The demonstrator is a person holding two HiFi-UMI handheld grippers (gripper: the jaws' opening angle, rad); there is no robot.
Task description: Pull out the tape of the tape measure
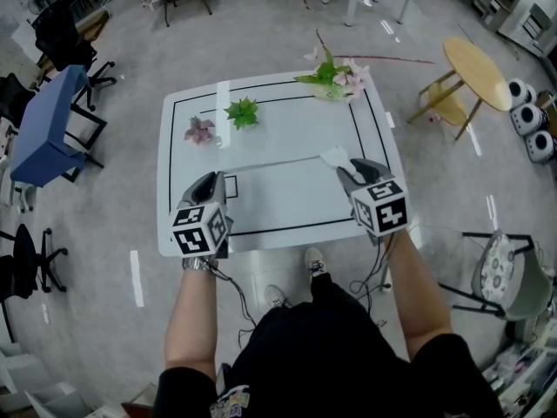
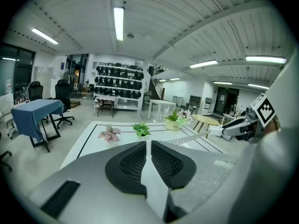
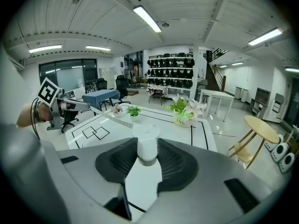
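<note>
Table (image 1: 287,203): white with black lines. The work sits over its near half, between my two tools.
Left arm (image 1: 193,320): stretched forward over the near edge, with the tool tipped downward toward the table top.
Right arm (image 1: 416,273): also forward and a little further out, with its tool tipped down more steeply. The two tools are well apart, so the pull runs sideways across the table.
Right tool (image 3: 147,148): jaws part-way in and clamped on the case, which fills the gap between the pads.
Left tool (image 2: 147,146): jaws narrow, nearly together. The tape runs straight into their tips, so I take it they pinch its free end.
Case (image 3: 145,134): small, round and white, standing up between my right pads. I'd judge it light, hard and smooth – it could twist or squirt out if squeezed off-centre. The hold should be square across its middle, as it is now.
Tape (image 1: 278,164): already drawn out in a thin pale line from the case to my left tool, hanging just above the table. I'd expect it to be thin, light and slick, bending easily across its width, with a spring inside pulling it back. It should be taken flat at the very end – not by its edges – and pulled in line with the case mouth so it doesn't kink.
</note>
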